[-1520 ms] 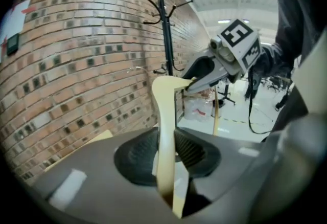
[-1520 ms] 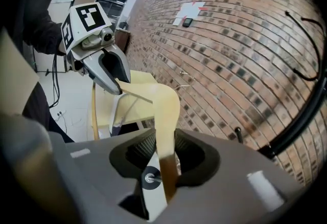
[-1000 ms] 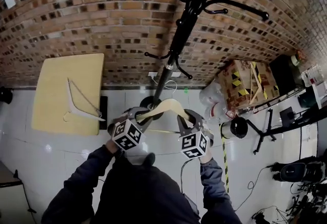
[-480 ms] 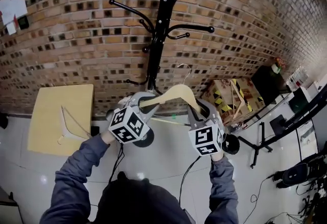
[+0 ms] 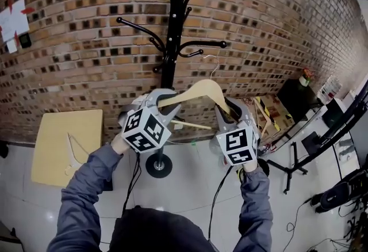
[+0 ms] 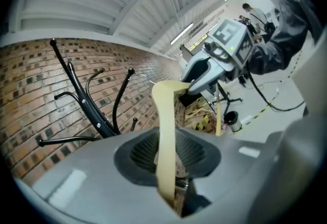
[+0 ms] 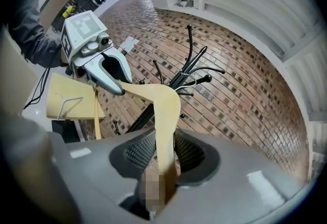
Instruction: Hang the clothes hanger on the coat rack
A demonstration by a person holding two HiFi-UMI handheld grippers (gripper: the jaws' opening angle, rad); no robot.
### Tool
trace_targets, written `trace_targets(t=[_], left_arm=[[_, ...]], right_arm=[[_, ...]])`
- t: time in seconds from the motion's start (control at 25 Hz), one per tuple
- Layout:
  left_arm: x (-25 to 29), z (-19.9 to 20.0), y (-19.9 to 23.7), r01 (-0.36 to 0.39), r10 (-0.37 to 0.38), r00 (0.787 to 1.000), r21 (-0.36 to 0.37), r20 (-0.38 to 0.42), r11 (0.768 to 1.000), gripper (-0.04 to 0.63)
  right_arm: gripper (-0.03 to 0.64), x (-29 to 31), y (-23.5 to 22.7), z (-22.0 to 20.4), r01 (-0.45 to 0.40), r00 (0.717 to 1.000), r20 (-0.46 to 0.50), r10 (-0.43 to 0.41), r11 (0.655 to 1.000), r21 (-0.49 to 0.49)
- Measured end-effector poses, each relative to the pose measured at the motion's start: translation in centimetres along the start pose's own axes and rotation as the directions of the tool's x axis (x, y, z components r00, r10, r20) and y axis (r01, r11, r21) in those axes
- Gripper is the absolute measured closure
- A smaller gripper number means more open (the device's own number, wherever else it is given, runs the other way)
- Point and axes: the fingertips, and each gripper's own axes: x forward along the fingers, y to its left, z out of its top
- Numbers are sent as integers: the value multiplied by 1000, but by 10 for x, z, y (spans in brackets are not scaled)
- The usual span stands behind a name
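**Two grips on one wooden hanger, hook short of the rack**

Head view: both tools carry the wooden hanger [image 5: 198, 91] at centre frame, in front of the coat rack [image 5: 172, 44], which rises up the brick wall [image 5: 276, 21]. The left gripper [image 5: 165, 102] clamps the left shoulder and the right gripper [image 5: 223, 110] the right. The wire hook [image 5: 216, 67] sits just right of the pole and below the rack's right-hand arm. I think it is clear of every peg, though the wire is too thin to be sure. A table [image 5: 52, 136] at lower left bears a second hanger [image 5: 72, 152].

Left gripper view: the jaws are partly closed, pads pressing the pale arm of the hanger [image 6: 166, 131] between them. My own tool body hides the very tip of the arm, and the hook is out of sight.

Right gripper view: it shows the same narrow clamp on the other arm [image 7: 164, 126]. A blurred patch covers the contact point.

My judgement is that the hanger is light, stiff and smooth, so it could swivel in a loose pinch. Holding both shoulders near their ends keeps the hook upright. The thin crossbar [image 5: 190, 125] is a poorer place to grip.
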Motion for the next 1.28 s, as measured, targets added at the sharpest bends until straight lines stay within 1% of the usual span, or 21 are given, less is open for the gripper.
trace_targets(t=[0.24, 0.48, 0.64, 0.76, 0.84, 0.92, 1.12, 1.28], left_arm=[[32, 11, -2, 37, -36, 999, 23, -9, 999, 492], [64, 2, -10, 80, -80, 997, -5, -15, 997, 492], [78, -7, -12, 82, -82, 996, -26, -28, 996, 492], [81, -21, -11, 67, -69, 996, -34, -51, 997, 492], [79, -35, -8, 56, -59, 995, -47, -74, 997, 492], [73, -52, -4, 45, -52, 994, -63, -98, 997, 492], [46, -92, 15, -2, -14, 987, -98, -157, 995, 492], [24, -121, 29, -36, 14, 983, -117, -184, 993, 492]], right_arm=[[497, 7, -20, -27, 0, 1000, -26, 2, 999, 53], [498, 19, -26, -54, -6, 998, -62, 10, 998, 58], [497, 31, -26, -68, -27, 997, -66, 32, 998, 63], [497, 47, -20, -72, -57, 996, -61, 60, 997, 58], [497, 59, -9, -71, -86, 995, -50, 89, 994, 65], [497, 70, 3, -65, -107, 993, -42, 109, 993, 52], [497, 103, 37, -39, -175, 984, -9, 175, 984, 34], [497, 124, 64, -19, -208, 978, 18, 208, 978, 31]])
